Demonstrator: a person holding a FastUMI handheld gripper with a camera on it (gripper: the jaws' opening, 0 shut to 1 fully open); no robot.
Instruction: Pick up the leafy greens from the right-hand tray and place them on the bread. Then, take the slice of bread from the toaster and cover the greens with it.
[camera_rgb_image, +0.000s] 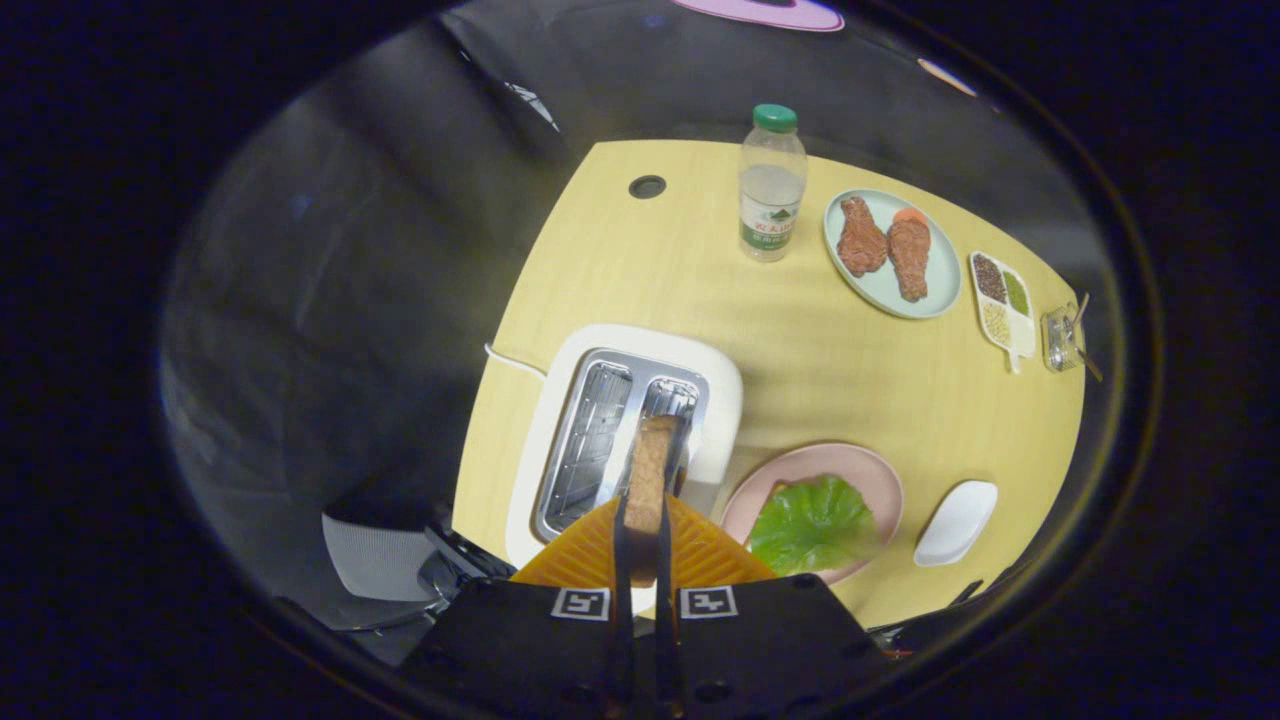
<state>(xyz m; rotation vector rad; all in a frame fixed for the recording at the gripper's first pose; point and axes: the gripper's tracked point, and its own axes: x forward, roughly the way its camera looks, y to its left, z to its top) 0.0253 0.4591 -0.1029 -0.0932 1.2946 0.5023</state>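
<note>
Light wood table (820, 370) in dark booth, seen from above. White two-slot toaster (625, 430) near table's front-left, both slots showing metal racks. Gripper (645, 530) closed narrow on slice of bread (650, 480), both fingers pressing its flat faces; slice held edge-on, upright, above toaster's right slot; cannot tell whether lower end is clear of slot. Just right of toaster: pink plate (860, 470) w/ leafy greens (812, 525) spread on top; a sliver of bread underneath visible at greens' upper-left edge, rest covered. Small white tray (957, 522) right of pink plate, apart from it. Farther back: clear water bottle (771, 185) w/ green cap, upright, approx. centre-rear. Pale blue plate (890, 255) right of bottle, holding two brown meat pieces (885, 250) plus an orange item behind them. Beyond that, divided condiment dish (1003, 300) w/ three fillings, then small glass jar (1062, 338) at table's far right edge. Round hole (647, 186) in tabletop left of bottle.
</note>
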